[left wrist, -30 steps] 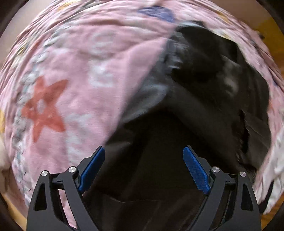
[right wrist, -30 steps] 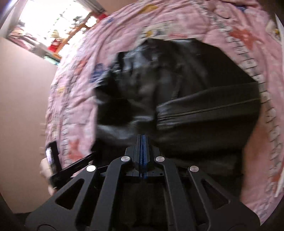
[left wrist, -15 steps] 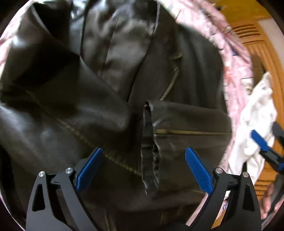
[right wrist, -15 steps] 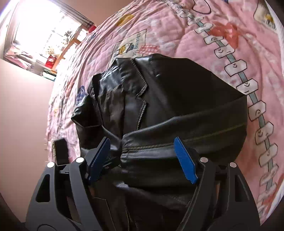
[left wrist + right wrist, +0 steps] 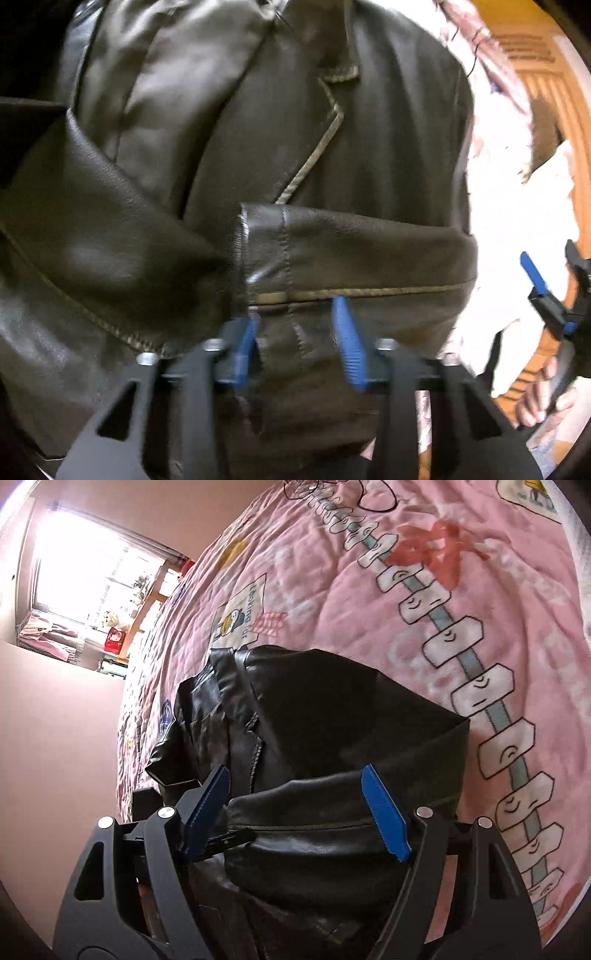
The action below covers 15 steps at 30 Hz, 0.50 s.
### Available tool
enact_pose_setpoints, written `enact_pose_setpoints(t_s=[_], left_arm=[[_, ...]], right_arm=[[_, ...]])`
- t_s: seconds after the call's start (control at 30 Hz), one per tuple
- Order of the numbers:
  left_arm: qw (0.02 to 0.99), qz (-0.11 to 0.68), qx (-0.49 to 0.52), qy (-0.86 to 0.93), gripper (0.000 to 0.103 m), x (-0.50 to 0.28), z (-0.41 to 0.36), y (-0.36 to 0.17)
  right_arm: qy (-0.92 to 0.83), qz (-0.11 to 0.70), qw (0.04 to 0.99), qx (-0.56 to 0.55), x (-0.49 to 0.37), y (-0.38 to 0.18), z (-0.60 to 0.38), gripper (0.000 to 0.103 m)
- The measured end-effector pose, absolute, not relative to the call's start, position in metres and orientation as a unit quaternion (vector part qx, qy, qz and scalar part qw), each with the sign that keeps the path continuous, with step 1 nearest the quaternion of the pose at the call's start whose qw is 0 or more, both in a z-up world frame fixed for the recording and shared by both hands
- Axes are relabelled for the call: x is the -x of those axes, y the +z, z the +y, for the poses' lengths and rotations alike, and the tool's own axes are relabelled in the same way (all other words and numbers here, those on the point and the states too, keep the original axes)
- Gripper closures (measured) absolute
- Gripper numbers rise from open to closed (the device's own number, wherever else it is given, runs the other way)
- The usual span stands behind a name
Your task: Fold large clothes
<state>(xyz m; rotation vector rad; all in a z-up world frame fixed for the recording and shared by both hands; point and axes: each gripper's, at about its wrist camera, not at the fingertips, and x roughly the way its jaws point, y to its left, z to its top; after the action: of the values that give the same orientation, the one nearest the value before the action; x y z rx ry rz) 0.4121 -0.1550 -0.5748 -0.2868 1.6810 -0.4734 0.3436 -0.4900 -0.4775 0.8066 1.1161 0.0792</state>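
Note:
A black leather jacket [image 5: 332,147] lies on a pink quilt, lapels up and both sleeves folded across its front. My left gripper [image 5: 295,343] points steeply down at the near edge. Its jaws are closing, and a flap of leather under the sleeve cuff fills the narrow gap between the blue pads. In the right wrist view the jacket [image 5: 332,720] is a dark mound. There my right gripper [image 5: 295,808] stands open, its pads wide apart on either side of a folded sleeve. That right gripper [image 5: 546,291] also shows at the left view's right edge, held by a hand [image 5: 535,402].
The pink printed quilt [image 5: 406,590] spreads far beyond the jacket. A white cloth [image 5: 517,221] lies just right of the jacket at the bed's side, with orange wooden panelling [image 5: 535,55] behind it. A bright window [image 5: 81,572] and a plain wall [image 5: 55,738] are at the left.
The left gripper swept over the jacket to its near edge and its jaws went from wide to narrow around the leather. The right gripper went from shut to wide and drew closer to the sleeve.

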Motion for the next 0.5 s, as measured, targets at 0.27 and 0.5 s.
enact_pose_setpoints(t_s=[0.27,0.5], left_arm=[[0.679,0.703,0.083,-0.198,0.1,-0.403,-0.163,-0.533],[0.747,0.642,0.068,-0.157,0.1,-0.392,-0.115,-0.457]], right_arm=[[0.009,0.514,0.771,-0.376,-0.332,-0.478,-0.505,0.03],[0.002,0.5,0.781,-0.373,-0.332,-0.46,-0.496,0.03]])
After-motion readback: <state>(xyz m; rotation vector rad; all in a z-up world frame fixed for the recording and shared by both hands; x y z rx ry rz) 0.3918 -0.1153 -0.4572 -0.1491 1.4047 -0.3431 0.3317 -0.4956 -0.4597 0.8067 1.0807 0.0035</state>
